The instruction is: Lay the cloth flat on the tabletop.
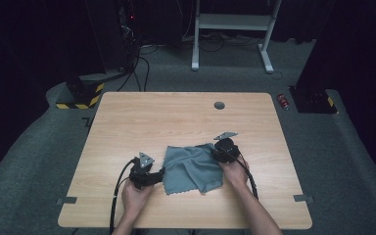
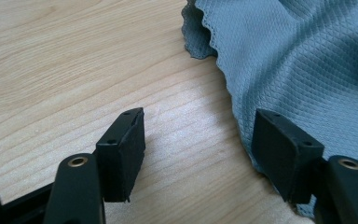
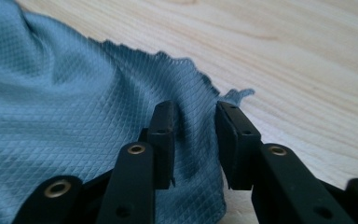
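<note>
**Two grippers at a grey cloth**

The right gripper [image 1: 214,152] sits over the far right part of the cloth [image 1: 192,169], its jaws a narrow gap apart. In the right gripper view a ridge of cloth [image 3: 74,121] stands up between the pads [image 3: 165,135], but they do not press on it; the fabric lies loose there, near its ragged edge, with bare wood just beyond.

The left gripper [image 1: 160,172] lies low at the cloth's left edge, jaws spread wide. In the left gripper view one jaw is over bare table [image 2: 74,70], the other over the hem of the cloth [image 2: 298,60], and between them there is mostly wood; nothing is gripped.

The cloth rests rumpled on the near middle of the table [image 1: 176,117], between the two hands, with a scalloped hem along its near side. Each hand [image 1: 136,196] comes in from the near edge, a cable [image 1: 115,196] trailing back from the left gripper
</note>
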Tool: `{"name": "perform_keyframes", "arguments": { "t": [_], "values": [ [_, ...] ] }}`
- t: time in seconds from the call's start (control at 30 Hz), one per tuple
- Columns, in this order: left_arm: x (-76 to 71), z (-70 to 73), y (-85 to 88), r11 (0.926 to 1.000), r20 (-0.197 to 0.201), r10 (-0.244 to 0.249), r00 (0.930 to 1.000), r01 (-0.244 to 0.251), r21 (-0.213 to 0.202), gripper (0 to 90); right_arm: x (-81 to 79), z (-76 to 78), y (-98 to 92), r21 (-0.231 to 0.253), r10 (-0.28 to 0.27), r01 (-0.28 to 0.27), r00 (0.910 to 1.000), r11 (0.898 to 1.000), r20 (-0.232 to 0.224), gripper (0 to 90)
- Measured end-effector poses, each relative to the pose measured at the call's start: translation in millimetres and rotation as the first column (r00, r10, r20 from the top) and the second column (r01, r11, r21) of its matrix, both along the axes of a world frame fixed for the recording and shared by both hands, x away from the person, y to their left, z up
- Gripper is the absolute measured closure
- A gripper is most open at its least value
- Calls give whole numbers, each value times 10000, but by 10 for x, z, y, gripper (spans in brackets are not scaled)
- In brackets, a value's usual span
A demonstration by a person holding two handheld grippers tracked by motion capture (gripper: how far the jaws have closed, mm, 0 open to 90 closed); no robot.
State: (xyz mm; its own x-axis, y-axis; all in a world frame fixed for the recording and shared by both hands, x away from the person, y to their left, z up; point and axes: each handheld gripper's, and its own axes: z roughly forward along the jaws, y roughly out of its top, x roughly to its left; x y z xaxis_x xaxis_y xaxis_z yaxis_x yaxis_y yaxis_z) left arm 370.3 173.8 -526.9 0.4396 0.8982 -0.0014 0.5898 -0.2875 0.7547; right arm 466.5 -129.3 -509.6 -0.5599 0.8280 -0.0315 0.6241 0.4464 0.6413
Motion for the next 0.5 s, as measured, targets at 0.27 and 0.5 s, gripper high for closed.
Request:
{"name": "perform_keyframes", "arguments": {
  "t": [0.27,0.5],
  "values": [
    [0,0,0,10000,1,1,10000,-1,0,353,-10,59,11,-116,120,-116,9991,9999,416,883],
    [0,0,0,10000,0,9,10000,-9,4,353,67,302,-94,185,-380,364,9944,9992,990,881]
  ]
}}
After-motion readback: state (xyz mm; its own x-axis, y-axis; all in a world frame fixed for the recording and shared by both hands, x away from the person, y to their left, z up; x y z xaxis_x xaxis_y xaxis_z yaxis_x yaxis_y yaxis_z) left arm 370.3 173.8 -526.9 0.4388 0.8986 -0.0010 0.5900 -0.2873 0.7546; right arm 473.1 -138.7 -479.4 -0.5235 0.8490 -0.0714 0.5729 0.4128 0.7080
